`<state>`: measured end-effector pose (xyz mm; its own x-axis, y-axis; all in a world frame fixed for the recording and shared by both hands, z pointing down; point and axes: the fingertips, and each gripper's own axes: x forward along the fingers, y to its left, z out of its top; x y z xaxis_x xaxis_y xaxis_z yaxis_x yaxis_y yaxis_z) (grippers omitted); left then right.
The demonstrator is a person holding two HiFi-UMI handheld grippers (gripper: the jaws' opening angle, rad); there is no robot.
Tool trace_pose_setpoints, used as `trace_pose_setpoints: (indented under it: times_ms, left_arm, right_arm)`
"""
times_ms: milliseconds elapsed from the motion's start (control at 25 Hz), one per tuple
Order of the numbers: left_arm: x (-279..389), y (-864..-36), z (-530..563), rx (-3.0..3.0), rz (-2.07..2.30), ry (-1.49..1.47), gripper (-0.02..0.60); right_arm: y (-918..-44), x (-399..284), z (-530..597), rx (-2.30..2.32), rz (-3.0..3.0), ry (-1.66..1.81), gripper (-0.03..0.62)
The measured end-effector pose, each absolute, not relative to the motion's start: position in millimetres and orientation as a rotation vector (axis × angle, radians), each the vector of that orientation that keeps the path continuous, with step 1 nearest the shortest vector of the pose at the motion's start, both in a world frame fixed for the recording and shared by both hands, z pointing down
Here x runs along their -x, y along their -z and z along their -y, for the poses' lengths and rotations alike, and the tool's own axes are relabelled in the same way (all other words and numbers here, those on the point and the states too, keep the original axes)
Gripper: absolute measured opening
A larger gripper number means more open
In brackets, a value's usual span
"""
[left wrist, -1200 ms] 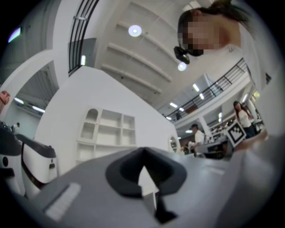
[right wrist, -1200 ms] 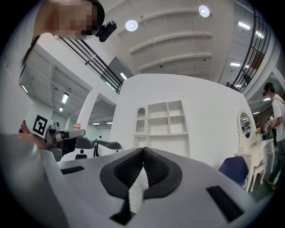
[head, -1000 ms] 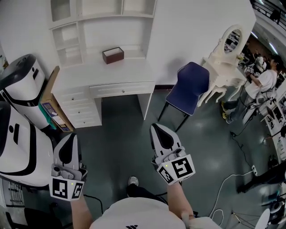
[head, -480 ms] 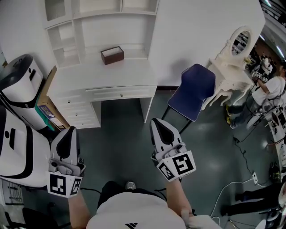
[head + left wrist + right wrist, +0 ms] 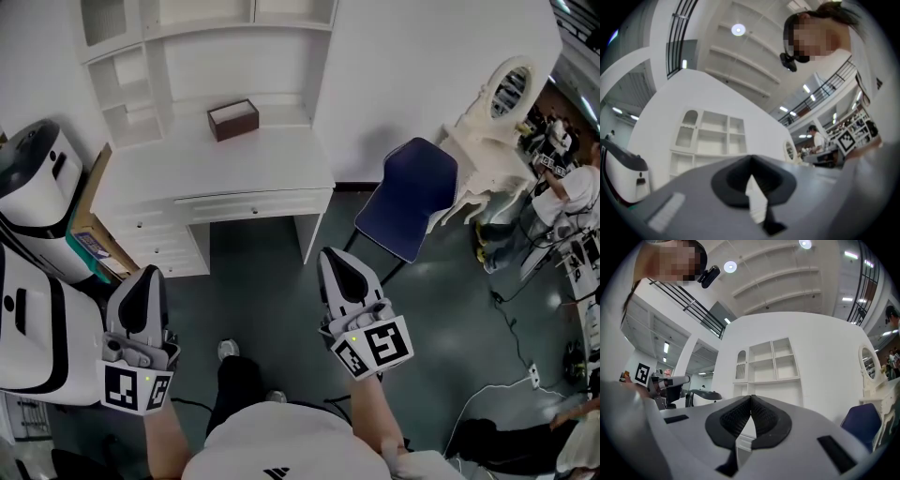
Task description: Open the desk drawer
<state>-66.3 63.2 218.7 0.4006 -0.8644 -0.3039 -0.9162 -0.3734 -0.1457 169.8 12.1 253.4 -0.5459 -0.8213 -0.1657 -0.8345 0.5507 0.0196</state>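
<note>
White desk [image 5: 217, 167] stands at the far wall, drawer [image 5: 253, 204] closed; nearer, left gripper [image 5: 145, 274] and right gripper [image 5: 336, 255] both clenched, empty.

A white desk [image 5: 234, 164] with a shelf hutch stands on the dark grey floor [image 5: 272, 281], backed against the wall. One small brown box [image 5: 232, 119] sits on the desktop near the back. On the floor to its right stand a blue chair [image 5: 408, 197] and a white dressing table [image 5: 478, 141]. A cardboard box [image 5: 84, 202] sits at the desk's left side.
</note>
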Motion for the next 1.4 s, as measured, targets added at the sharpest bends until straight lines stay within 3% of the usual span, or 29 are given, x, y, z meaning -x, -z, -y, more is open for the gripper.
trace_pose_setpoints:
  times_ms: [920,1400]
  left_arm:
    - [177.3,-222.9,165.5,2.503,-1.42,-0.277,0.006]
    - [205.5,-252.9,234.5,2.601,-1.332,-0.222,0.006]
  right_arm:
    - [-260.2,-58.5,192.6,1.594,-2.603,-0.108,-0.011]
    - [-315.4,-25.9,251.6,1.727,-2.626,0.05,-0.011]
